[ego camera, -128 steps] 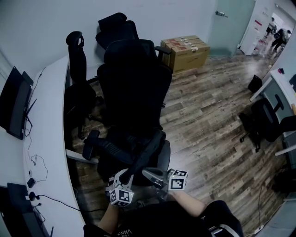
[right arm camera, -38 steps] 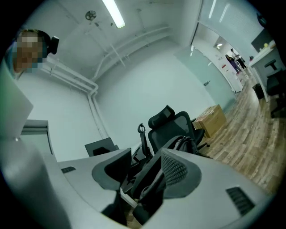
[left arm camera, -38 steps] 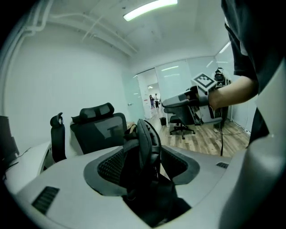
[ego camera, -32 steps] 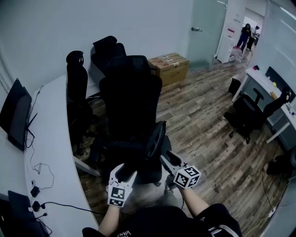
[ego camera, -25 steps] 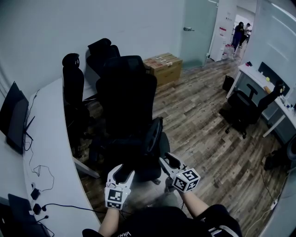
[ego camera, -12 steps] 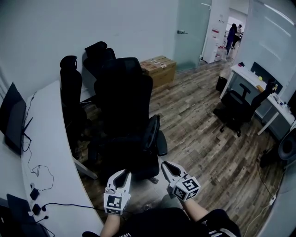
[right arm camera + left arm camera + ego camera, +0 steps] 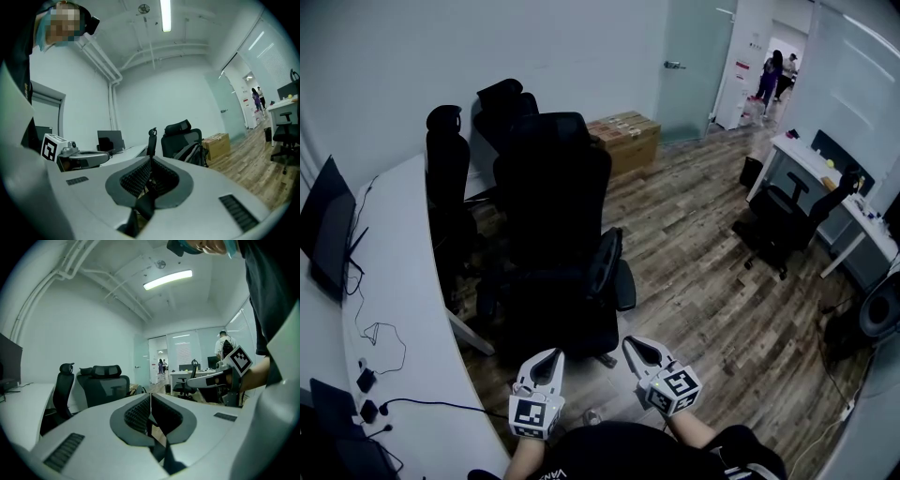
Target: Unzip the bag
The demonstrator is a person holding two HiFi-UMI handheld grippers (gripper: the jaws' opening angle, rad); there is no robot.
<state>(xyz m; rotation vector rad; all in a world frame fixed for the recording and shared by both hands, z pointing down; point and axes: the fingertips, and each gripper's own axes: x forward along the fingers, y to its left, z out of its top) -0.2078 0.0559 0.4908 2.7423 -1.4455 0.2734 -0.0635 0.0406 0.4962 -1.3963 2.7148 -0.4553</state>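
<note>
So the left gripper (image 7: 548, 359) is sitting fully closed on nothing, and the right gripper (image 7: 632, 345) is just finishing closing, with nothing between its jaws either; both are hanging low near the person's body. The bag (image 7: 193, 152) is leaning on the black office chair (image 7: 558, 216) straight ahead, well apart from both. About a second ago they were gaping wide right at the seat edge; now they're hanging pulled back, clear of the chair.
</note>
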